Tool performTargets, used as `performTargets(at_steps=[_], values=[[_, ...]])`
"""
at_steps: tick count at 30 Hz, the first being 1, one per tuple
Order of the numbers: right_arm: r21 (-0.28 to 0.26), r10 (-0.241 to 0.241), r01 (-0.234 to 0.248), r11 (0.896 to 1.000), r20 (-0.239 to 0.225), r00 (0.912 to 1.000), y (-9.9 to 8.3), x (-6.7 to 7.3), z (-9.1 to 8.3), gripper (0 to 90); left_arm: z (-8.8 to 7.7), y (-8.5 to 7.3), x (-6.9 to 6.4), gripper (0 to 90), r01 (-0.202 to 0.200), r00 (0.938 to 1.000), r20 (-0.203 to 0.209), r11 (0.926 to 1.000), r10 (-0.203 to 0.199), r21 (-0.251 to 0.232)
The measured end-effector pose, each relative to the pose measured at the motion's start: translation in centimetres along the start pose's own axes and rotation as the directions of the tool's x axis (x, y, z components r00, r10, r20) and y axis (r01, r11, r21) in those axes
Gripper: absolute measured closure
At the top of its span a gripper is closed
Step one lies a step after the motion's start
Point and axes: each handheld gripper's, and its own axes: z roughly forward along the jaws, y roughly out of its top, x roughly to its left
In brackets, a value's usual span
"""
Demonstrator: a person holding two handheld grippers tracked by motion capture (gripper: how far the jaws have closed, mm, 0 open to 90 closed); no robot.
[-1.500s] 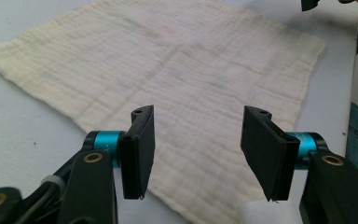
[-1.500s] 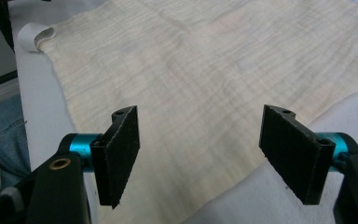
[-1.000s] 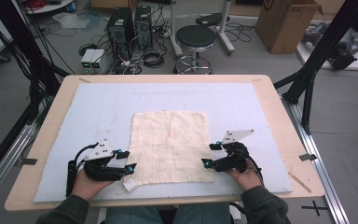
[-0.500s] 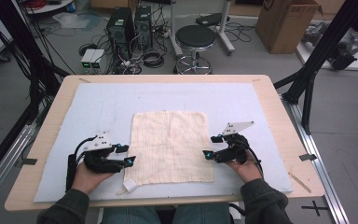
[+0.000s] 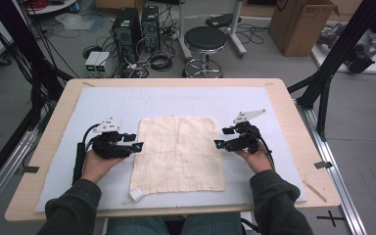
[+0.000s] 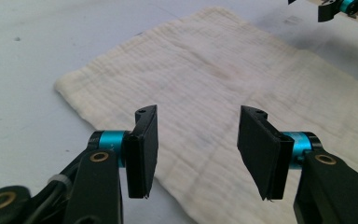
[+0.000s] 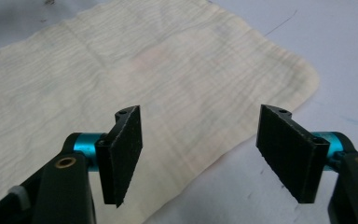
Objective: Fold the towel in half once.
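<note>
A: From the high view, where does the cloth (image 5: 178,152) lie?

B: Flat on the pale mat (image 5: 107,105) that covers the bench (image 5: 284,98), about midway between the left and right edges and nearer the front edge than the back. A small white tag (image 5: 136,194) sits at its front left corner.

A: And the grippers?

B: The left gripper (image 5: 136,142) is just beside the cloth's left edge, the right gripper (image 5: 221,137) just beside its right edge, each pointing inward at the cloth. Each is held in a hand with a dark sleeve.

A: What does the left gripper view show?

B: Its fingers (image 6: 142,150) stand well apart with nothing between them, just over the cloth's (image 6: 223,84) near edge. The other gripper (image 6: 340,7) shows at the far side.

A: The right gripper view?

B: Its fingers (image 7: 121,154) are spread wide too, gripping nothing. One is over the cloth (image 7: 135,79), the other over bare mat (image 7: 345,42) past a rounded corner.
</note>
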Motion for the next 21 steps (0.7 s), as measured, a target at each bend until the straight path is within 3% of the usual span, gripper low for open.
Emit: performTargets(at_steps=[6, 10, 12, 15, 21], values=[[0.018, 0.003, -0.003, 1.000, 0.030, 0.9996, 1.4, -1.6, 0.7, 33.9, 0.9, 0.9, 1.7, 49.5, 0.026, 0.9996, -0.009, 0.9997, -0.026, -0.001], [0.013, 0.009, -0.009, 1.000, 0.044, 0.9990, 2.2, -2.6, 1.2, 35.7, 1.5, 1.8, 2.7, 51.1, 0.029, 0.9986, -0.045, 0.9995, -0.030, -0.013], [0.017, 0.018, -0.019, 1.000, 0.048, 0.9987, 2.7, -3.1, 1.5, 36.9, 1.8, 2.3, 3.0, 52.0, 0.032, 0.9976, -0.062, 0.9995, -0.032, 0.004], [0.013, 0.021, -0.022, 1.000, 0.062, 0.9979, 3.6, -3.7, 1.7, 39.6, 2.2, 3.3, 3.7, 53.9, 0.031, 0.9938, -0.106, 0.9993, -0.033, -0.021], [0.002, 0.050, -0.050, 0.999, 0.090, 0.9947, 4.7, -5.2, 2.5, 45.0, 4.4, 4.2, 4.8, 56.3, 0.053, 0.9879, -0.146, 0.9986, -0.053, -0.005]])
